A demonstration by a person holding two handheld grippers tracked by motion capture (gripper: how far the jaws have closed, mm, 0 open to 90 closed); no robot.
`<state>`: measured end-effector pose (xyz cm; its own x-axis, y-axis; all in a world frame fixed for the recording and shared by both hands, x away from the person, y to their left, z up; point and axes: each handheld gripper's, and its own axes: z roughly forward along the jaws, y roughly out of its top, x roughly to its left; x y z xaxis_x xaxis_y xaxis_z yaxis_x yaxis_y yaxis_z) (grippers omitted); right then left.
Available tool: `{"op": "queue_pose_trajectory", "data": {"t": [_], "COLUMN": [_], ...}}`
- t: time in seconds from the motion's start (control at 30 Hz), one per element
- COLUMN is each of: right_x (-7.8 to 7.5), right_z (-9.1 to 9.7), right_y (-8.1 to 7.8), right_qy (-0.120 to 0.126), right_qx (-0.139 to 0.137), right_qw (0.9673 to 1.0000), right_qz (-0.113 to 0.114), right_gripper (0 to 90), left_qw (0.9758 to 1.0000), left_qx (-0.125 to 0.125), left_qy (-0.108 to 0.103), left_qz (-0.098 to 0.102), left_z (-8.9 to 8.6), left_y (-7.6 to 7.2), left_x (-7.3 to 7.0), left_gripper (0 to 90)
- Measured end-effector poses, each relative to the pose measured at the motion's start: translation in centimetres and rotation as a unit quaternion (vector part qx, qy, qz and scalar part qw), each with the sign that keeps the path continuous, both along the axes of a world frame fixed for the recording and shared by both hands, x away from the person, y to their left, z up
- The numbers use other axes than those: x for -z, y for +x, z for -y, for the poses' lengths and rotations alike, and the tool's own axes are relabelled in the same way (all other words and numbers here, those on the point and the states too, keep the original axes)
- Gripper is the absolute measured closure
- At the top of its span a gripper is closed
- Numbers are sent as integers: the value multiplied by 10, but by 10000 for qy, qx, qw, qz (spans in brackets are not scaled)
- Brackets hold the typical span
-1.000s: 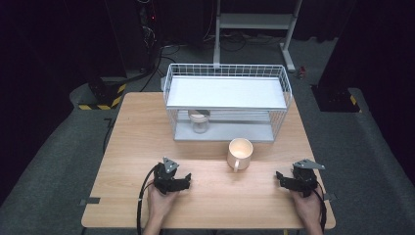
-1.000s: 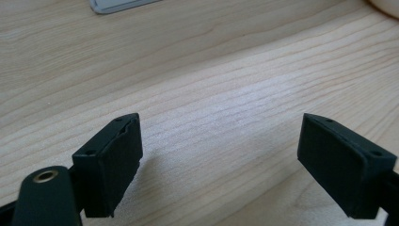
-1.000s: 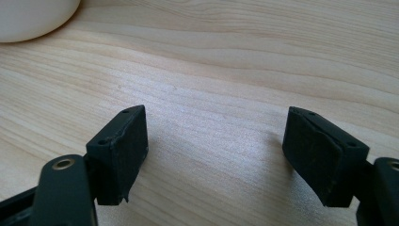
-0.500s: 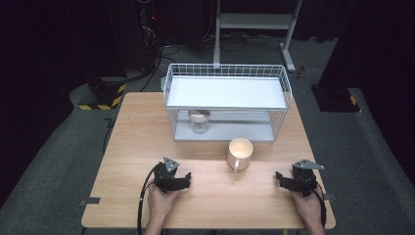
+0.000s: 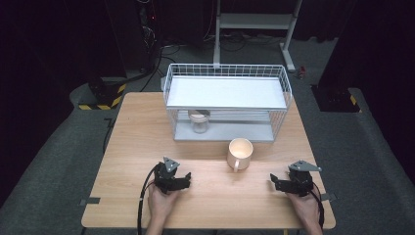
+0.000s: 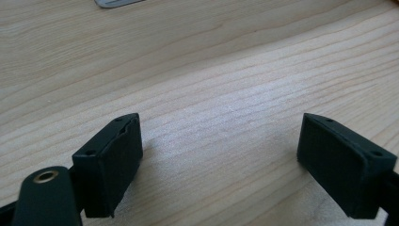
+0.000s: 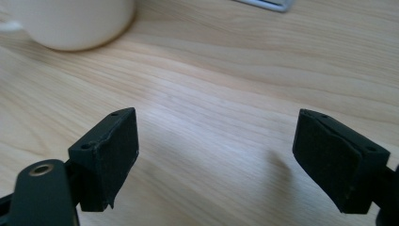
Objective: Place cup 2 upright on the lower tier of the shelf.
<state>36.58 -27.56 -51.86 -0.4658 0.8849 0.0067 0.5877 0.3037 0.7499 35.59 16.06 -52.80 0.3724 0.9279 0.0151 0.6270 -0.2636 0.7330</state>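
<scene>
Dark floor and black equipment are surrounding a pale wooden table (image 5: 147, 127), which is carrying a white wire rack (image 5: 227, 100) toward its 12 o'clock edge, with a small jar (image 5: 199, 121) sitting on the rack's lower shelf. Just in front of the rack, a cream mug (image 5: 240, 152) is standing upright with its handle pointing toward 6 o'clock. At the table's 7 o'clock, the left gripper (image 5: 185, 179) is resting with jaws parted and gripping nothing. At 5 o'clock, the right gripper (image 5: 274, 182) is pointing toward the mug, its jaws having just been opening, standing wide over bare wood.
</scene>
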Motion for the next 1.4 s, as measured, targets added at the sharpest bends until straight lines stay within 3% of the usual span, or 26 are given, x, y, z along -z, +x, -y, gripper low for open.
{"op": "queue_pose_trajectory", "data": {"t": [0.2, 0.47, 0.67, 0.8, 1.0, 1.27, 1.4], "right_x": [-5, -12, -18, -23, -29, -43, -46], "right_z": [-19, -39, -46, -50, -59, -71, -76], "right_y": [-9, -8, -5, -3, 4, 8, 14], "right_qy": [258, 464, 644, 794, 775, 877, 864], "right_qx": [-272, -630, -702, -740, -814, -883, -908], "right_qw": [9992, 9967, 9951, 9932, 9928, 9902, 9901], "right_qz": [122, 197, 261, 423, 405, 632, 628], "right_gripper": [135, 116, 107, 99, 95, 92, 92], "left_qw": [10000, 10000, 10000, 10000, 10000, 10000, 10000], "left_qx": [-5, -20, -21, -22, -23, -20, -28], "left_qy": [1, -5, -6, -9, -10, -10, -6], "left_qz": [0, 4, 7, 8, 6, 6, -1], "left_z": [0, 0, 0, 0, 0, 0, 0], "left_y": [0, 0, 0, 0, 0, 0, 0], "left_x": [0, 0, 0, 0, 0, 0, 0], "left_gripper": [154, 157, 158, 158, 160, 163, 162]}}
